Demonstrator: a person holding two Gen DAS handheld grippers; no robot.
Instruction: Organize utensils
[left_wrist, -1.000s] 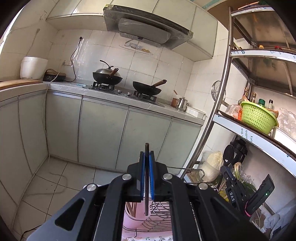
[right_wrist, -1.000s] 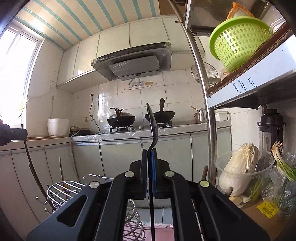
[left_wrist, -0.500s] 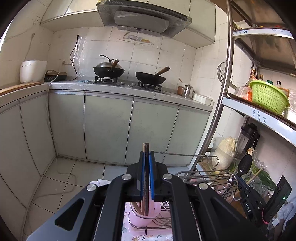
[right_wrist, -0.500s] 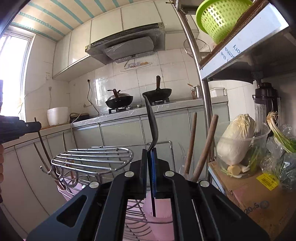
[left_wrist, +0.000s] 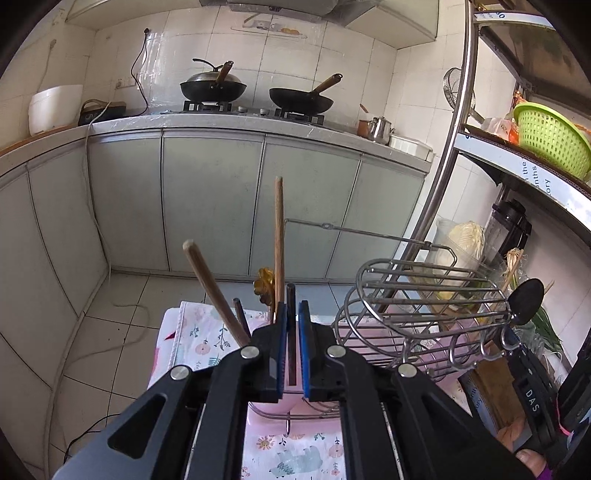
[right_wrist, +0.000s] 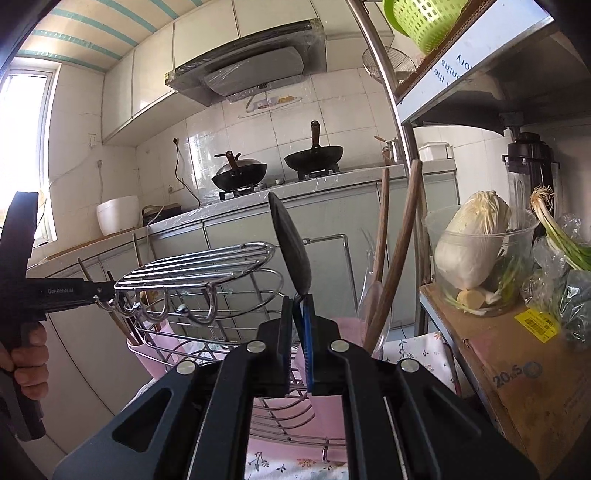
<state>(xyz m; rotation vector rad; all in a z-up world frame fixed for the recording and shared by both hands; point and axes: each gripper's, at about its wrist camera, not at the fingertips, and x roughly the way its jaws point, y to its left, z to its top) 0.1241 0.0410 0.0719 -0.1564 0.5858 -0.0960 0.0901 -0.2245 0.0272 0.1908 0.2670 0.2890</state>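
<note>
Left of the left gripper (left_wrist: 291, 321), two wooden handles (left_wrist: 212, 291) lean out of a pink cup (left_wrist: 273, 400) set in the wire rack (left_wrist: 424, 291), and between its blue pads (left_wrist: 282, 347) stands a dark chopstick (left_wrist: 291, 332); the jaws have just been easing apart, a thin gap showing on each side of the stick. Farther right, the right gripper (right_wrist: 297, 314) is clenched on the neck of a black spoon (right_wrist: 291, 251), whose bowl stands upright above the pads, with two wooden handles (right_wrist: 397, 258) in a pink holder (right_wrist: 347, 328) just to its right.
</note>
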